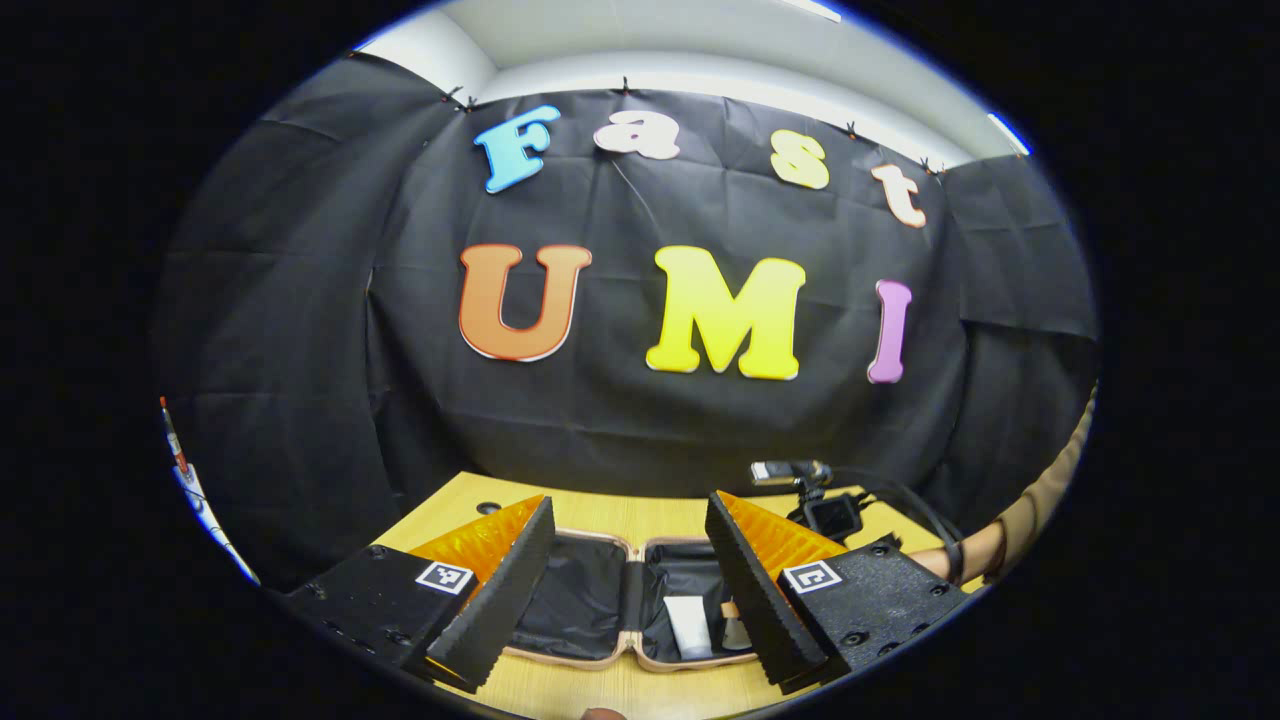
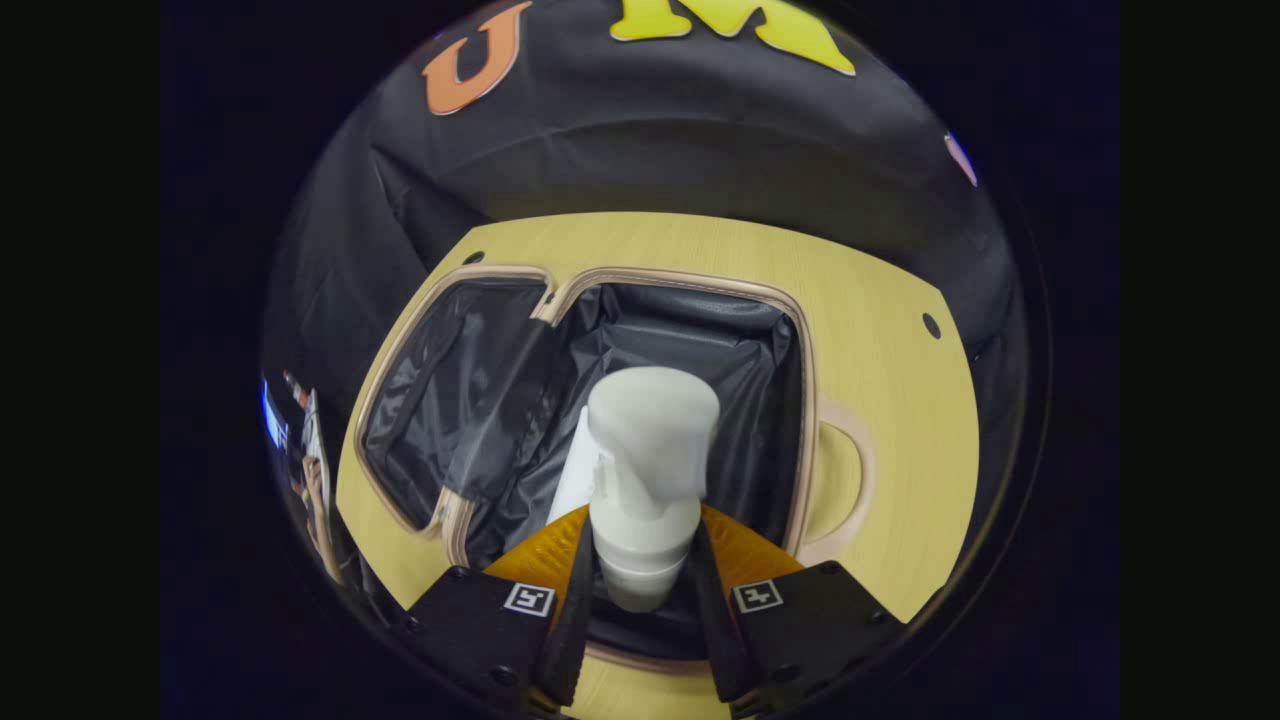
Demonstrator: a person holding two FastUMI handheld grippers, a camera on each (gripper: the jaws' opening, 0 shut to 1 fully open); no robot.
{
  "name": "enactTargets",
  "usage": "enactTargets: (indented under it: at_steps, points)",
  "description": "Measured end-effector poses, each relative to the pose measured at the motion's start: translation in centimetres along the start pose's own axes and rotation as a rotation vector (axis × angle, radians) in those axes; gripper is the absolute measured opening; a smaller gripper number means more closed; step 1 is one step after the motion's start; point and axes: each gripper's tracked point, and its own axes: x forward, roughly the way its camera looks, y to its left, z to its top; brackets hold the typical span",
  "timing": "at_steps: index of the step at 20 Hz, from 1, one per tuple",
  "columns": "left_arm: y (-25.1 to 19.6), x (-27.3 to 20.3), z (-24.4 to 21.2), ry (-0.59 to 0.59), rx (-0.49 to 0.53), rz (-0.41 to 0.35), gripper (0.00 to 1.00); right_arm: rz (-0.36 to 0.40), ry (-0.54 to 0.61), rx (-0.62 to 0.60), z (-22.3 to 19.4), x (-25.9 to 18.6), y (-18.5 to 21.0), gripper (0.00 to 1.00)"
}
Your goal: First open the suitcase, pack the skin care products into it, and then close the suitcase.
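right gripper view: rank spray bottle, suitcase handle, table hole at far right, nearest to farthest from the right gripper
1. Spray bottle: clamped between the fingers of the right gripper, over the open suitcase's right half.
2. Suitcase handle: to the right, flat on the table, beside the case rim.
3. Table hole: farther up and right, near the table's edge.

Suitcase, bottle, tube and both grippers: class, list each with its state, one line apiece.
Beige-trimmed, black-lined suitcase: open flat on the table.
White plastic pump bottle: gripped, above the suitcase.
White tube: lying inside the suitcase.
Right gripper: shut on the bottle.
Left gripper: open, holding nothing.
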Motion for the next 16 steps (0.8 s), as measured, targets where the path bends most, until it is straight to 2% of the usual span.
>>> enactTargets:
  at_steps: [1, 2, 3, 4, 5, 6, 9, 10, 13, 16]
  points:
    - [0.4, 0.1, 0.8, -0.023, 0.000, 0.009, 1.00, -0.009, 0.023, 0.032, 0.1, 1.0, -0.1, 0.47]
    - [0.8, 0.2, 1.4, -0.031, 0.012, 0.018, 0.87, -0.019, 0.049, 0.072, 0.0, 1.9, -0.5, 0.47]
    - [1.5, 0.2, 1.6, -0.035, 0.028, 0.038, 0.96, -0.032, 0.074, 0.116, -0.2, 2.8, -0.8, 0.47]
    - [2.1, 0.3, 2.1, -0.045, 0.045, 0.044, 0.87, -0.050, 0.097, 0.164, -0.5, 3.4, -1.2, 0.47]
    - [2.5, 0.6, 2.7, -0.061, 0.059, 0.052, 0.97, -0.057, 0.116, 0.202, -0.9, 3.9, -1.3, 0.47]
    - [2.9, 1.0, 2.9, -0.058, 0.067, 0.056, 0.88, -0.058, 0.130, 0.221, -1.2, 4.0, -1.4, 0.47]
    - [4.9, 1.7, 2.4, -0.039, 0.100, 0.092, 0.88, -0.072, 0.153, 0.214, -1.9, 4.5, -1.6, 0.47]
    - [5.8, 1.9, 2.1, -0.029, 0.106, 0.103, 0.97, -0.082, 0.160, 0.216, -2.1, 4.6, -1.7, 0.47]
    - [9.3, 3.7, 1.0, 0.014, 0.077, 0.158, 0.97, -0.095, 0.195, 0.246, -3.0, 4.9, -1.8, 0.49]
    - [14.3, 4.8, -0.7, 0.060, 0.034, 0.233, 0.97, -0.088, 0.175, 0.270, -2.4, 4.9, -1.8, 0.53]
